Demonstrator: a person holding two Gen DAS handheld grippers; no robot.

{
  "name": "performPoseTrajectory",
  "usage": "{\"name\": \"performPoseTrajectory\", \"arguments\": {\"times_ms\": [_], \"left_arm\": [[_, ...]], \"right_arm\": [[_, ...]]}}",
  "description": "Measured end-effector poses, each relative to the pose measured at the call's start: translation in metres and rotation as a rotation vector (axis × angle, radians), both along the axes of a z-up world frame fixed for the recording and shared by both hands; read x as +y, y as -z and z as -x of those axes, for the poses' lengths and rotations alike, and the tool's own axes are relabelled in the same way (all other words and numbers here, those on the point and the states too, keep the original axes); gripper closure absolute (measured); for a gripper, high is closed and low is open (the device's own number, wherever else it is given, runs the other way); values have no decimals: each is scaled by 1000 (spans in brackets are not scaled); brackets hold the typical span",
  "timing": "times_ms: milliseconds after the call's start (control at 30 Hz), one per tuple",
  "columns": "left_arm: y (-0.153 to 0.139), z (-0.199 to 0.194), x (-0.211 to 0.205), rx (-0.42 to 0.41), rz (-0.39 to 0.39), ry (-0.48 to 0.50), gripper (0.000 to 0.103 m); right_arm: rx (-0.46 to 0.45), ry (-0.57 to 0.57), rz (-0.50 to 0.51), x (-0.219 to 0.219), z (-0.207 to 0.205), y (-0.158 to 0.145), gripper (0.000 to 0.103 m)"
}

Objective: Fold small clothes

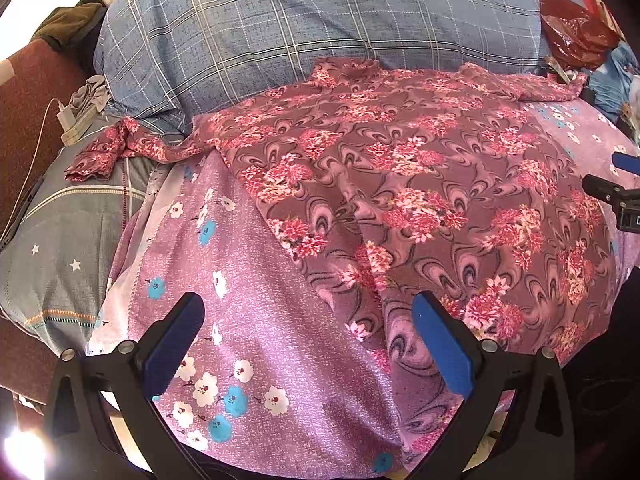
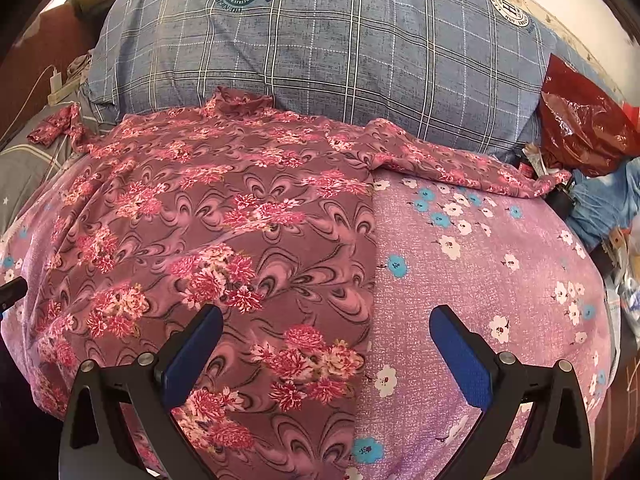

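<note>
A maroon floral top (image 1: 400,168) lies spread flat on a pink flowered sheet (image 1: 248,280), sleeves out to both sides, collar toward the pillow. It also shows in the right wrist view (image 2: 224,216). My left gripper (image 1: 308,312) is open and empty, over the garment's lower left hem edge. My right gripper (image 2: 326,324) is open and empty, over the garment's lower right side edge. The right gripper's tip shows at the far right of the left wrist view (image 1: 612,188).
A big blue plaid pillow (image 2: 340,52) lies behind the garment. A grey star-print pillow (image 1: 60,232) is at left with a charger and cable (image 1: 66,114). A red plastic bag (image 2: 584,128) and blue clutter (image 2: 600,200) sit at right.
</note>
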State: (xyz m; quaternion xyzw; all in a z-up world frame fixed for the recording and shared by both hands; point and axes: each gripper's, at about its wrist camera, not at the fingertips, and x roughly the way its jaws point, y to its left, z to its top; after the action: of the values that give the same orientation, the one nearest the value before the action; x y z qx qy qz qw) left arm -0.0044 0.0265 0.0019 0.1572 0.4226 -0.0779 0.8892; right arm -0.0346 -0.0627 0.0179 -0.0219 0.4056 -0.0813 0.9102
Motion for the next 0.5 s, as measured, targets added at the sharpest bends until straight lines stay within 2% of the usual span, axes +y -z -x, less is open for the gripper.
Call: {"name": "performPoseTrajectory", "arguments": {"times_ms": [300, 500], "left_arm": [[-2, -12, 14, 20, 38, -37, 0], [-3, -13, 11, 16, 46, -26, 0]], "right_arm": [[0, 19, 3, -3, 3, -2, 0], [-8, 38, 1, -10, 11, -4, 0]]}}
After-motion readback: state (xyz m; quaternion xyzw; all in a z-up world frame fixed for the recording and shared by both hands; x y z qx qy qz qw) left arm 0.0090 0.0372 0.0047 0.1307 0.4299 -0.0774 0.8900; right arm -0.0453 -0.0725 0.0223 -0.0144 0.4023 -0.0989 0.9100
